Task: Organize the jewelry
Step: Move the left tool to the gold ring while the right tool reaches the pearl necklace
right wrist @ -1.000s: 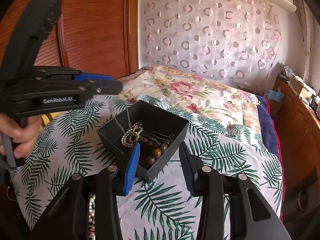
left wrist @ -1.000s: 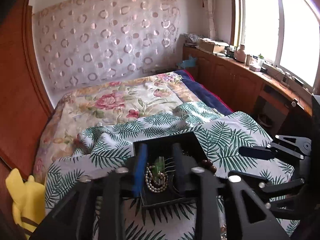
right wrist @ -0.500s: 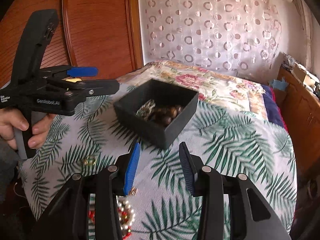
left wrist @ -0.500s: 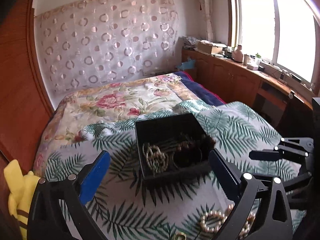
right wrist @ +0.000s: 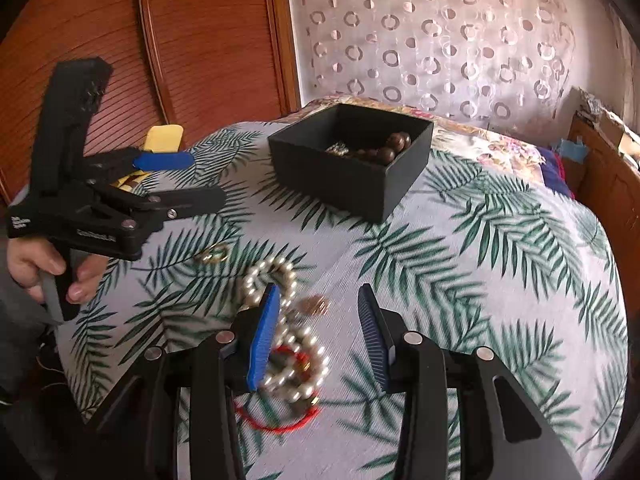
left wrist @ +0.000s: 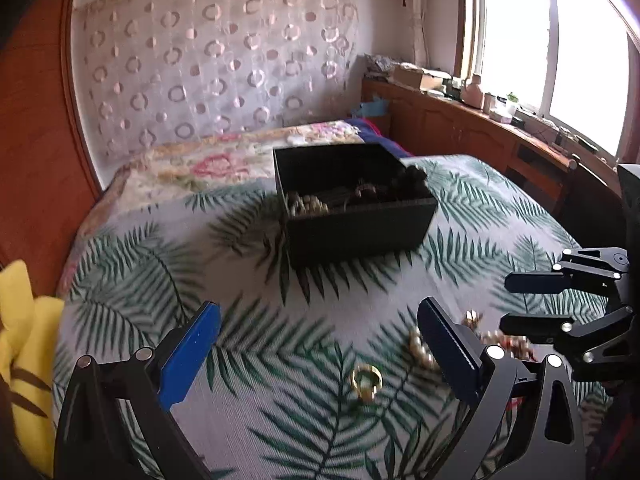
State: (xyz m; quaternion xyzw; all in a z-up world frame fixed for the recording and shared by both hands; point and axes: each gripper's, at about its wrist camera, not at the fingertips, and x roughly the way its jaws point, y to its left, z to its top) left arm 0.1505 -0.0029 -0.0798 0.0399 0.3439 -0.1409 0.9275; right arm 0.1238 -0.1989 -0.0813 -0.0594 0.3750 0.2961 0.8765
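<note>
While the left gripper (left wrist: 318,354) hangs with jaws spread wide and empty above a gold ring (left wrist: 366,380) on the palm-leaf bedspread (left wrist: 248,344), the right gripper (right wrist: 318,334) hovers, jaws parted and empty, over a white pearl strand (right wrist: 298,354). At twelve o'clock sits the black square jewelry box (right wrist: 352,160).

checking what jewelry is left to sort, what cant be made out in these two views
- Box contents: left wrist view, the near wall of the black box hides most; only brown beads and some pearls show.
- Pearl strand: right wrist view, partly behind the right gripper finger, motion-blurred.
- Red cord: blurred, its type unclear.
- Gold ring: left wrist view, blurred, no detail.
</note>
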